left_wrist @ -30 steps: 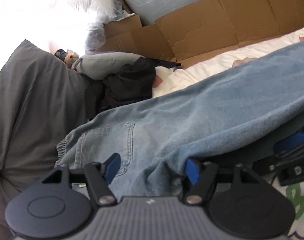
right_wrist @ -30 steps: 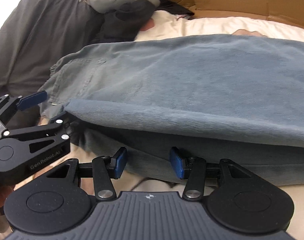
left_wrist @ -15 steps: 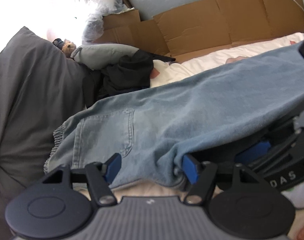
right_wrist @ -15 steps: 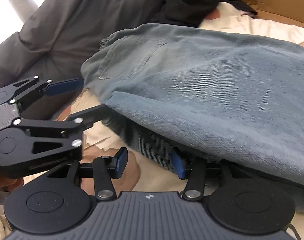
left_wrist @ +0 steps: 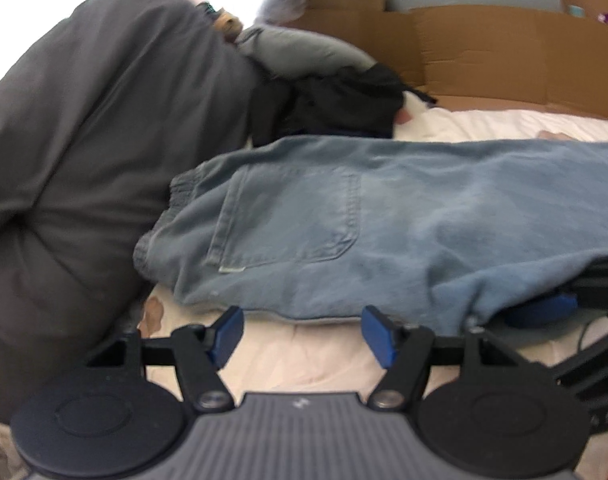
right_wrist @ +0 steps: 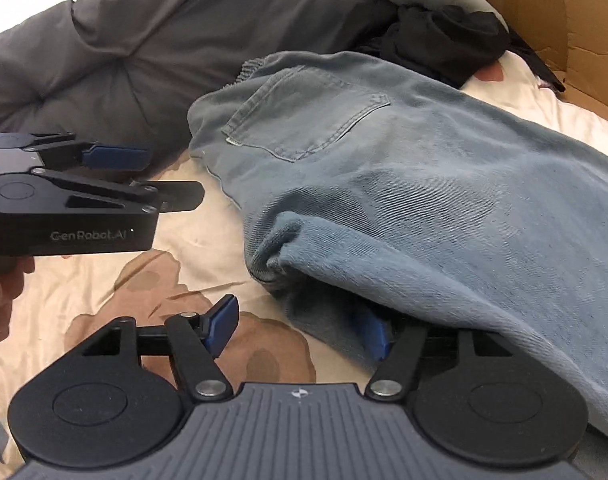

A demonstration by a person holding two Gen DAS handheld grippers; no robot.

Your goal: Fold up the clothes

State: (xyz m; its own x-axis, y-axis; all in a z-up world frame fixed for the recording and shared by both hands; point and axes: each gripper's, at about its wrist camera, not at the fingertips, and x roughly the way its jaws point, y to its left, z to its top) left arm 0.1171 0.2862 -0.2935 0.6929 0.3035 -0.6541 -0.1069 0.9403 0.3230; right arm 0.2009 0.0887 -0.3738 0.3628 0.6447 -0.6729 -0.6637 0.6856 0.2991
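left tongs wide, empty; right tongs opening, tilted down over jeans.

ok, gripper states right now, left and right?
Left gripper: open, nothing between the pads, just short of the jeans.
Right gripper: jaws opening, one pad under the jeans' fold, no grip.

left wrist: low, close, angled down at jeans pocket
right wrist: same, nearer the fold
shared: jeans pocket, grey pillow
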